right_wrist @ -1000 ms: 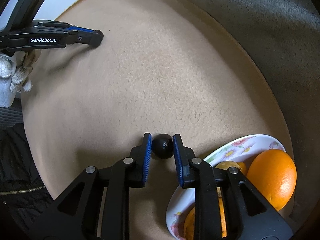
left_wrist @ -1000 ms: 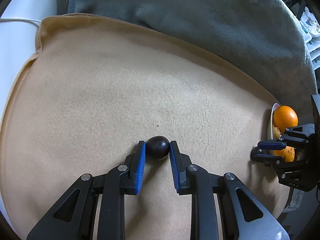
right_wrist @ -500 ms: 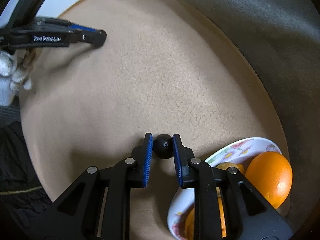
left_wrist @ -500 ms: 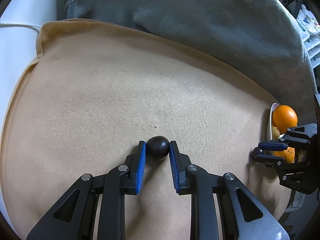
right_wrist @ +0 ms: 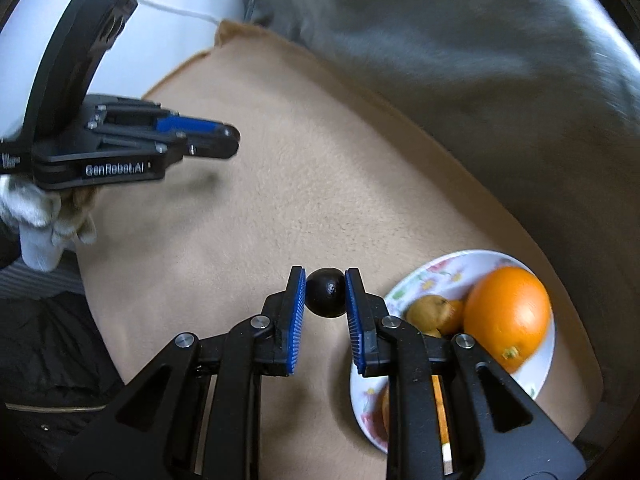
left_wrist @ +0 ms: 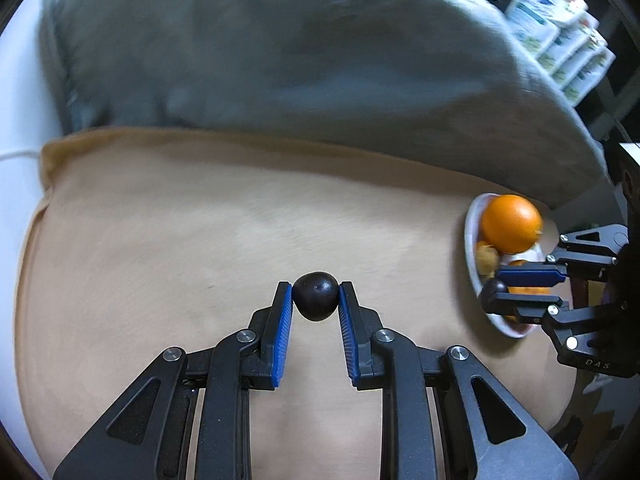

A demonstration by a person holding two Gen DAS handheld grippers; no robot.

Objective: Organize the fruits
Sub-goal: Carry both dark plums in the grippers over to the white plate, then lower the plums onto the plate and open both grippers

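Only the right wrist view shows the gloved hand [right_wrist: 40,220] at far left, while each gripper (left gripper [left_wrist: 316,298], right gripper [right_wrist: 325,294]) squeezes its own dark fruit (left one [left_wrist: 316,296], right one [right_wrist: 326,293]) near the flowery plate [right_wrist: 420,276] of oranges [right_wrist: 506,316].

A tan fleece blanket [left_wrist: 200,240] spreads flat beneath and ahead of the claw, its hemmed edge curving across the far side. Beyond that edge lies a rumpled grey plush blanket [left_wrist: 280,60]. To the far left a smooth white surface [right_wrist: 168,32] carries a thin white cable [right_wrist: 176,10]. Far ahead to the right stand stacked white printed packs [left_wrist: 560,36], blurred. Soft daylight falls evenly.
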